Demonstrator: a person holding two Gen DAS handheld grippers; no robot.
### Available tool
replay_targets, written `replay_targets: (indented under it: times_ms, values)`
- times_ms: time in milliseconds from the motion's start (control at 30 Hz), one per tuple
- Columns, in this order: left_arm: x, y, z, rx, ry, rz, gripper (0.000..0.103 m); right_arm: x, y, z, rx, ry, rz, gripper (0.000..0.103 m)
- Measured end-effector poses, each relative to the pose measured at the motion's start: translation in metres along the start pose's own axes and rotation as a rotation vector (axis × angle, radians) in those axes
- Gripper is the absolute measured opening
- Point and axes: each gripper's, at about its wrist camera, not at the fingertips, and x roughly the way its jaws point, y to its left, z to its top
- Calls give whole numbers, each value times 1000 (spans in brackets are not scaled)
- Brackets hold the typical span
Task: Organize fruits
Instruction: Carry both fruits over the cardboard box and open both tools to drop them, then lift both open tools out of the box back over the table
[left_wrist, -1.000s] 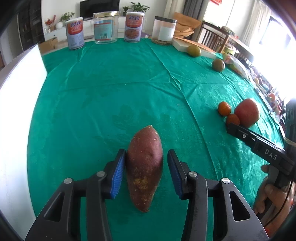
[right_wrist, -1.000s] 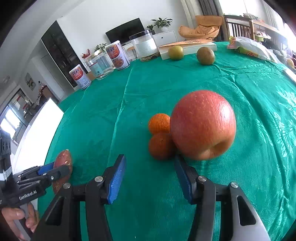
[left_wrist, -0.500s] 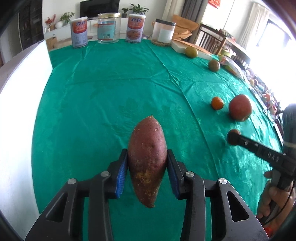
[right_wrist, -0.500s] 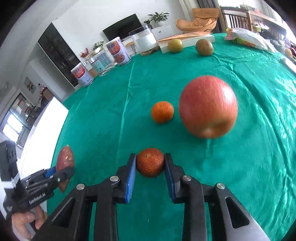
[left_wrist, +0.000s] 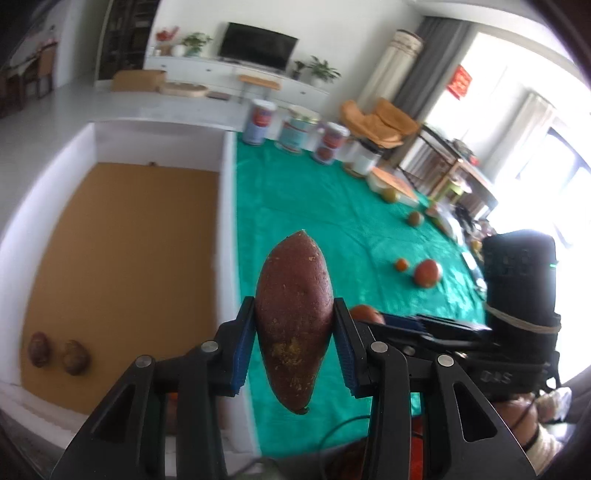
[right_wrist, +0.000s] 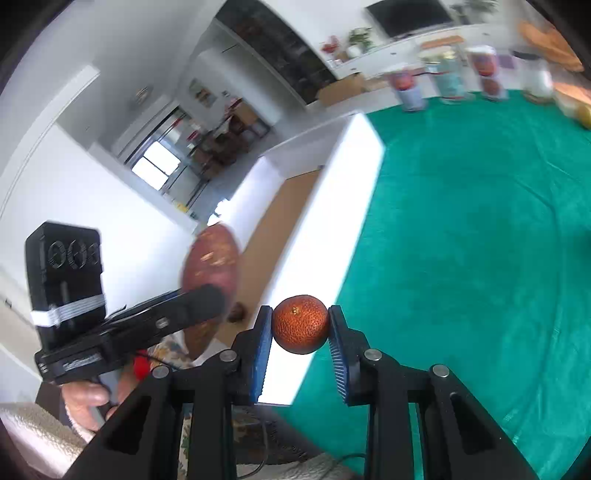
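My left gripper (left_wrist: 294, 341) is shut on a reddish-brown sweet potato (left_wrist: 293, 317) and holds it in the air over the right wall of a white box (left_wrist: 226, 229) with a brown floor. My right gripper (right_wrist: 300, 339) is shut on a small orange mandarin (right_wrist: 300, 324), raised by the same box wall (right_wrist: 325, 236). The mandarin (left_wrist: 364, 314) also shows in the left wrist view, and the sweet potato (right_wrist: 210, 264) in the right wrist view. Two small brown fruits (left_wrist: 59, 354) lie in the box's near left corner.
On the green tablecloth (left_wrist: 314, 206) lie a red apple (left_wrist: 426, 272) and another mandarin (left_wrist: 401, 264). Farther back are two greenish fruits (left_wrist: 414, 218), a flat box (left_wrist: 393, 181) and several tins and jars (left_wrist: 295, 129).
Both grippers have lifted their fruit off the table and swung left to the white box. The box interior has come into view.
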Motion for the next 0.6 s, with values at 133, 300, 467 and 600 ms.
replay_targets:
  times_ms: [133,300,467,600]
  values:
    - [23,74,-4,-116,50,205,41,69,39,9,-96,122,-15,30]
    - [49,113,-18,-177,125,328,43,116,41,8,-101,174,-76,37]
    - [31,81,-9,-131,-19,324,83,62,21,18,-55,3,-93,65]
    - [32,16,-5,-23,-83,201,88,-25,-4,-2,-77,-169,-248,92]
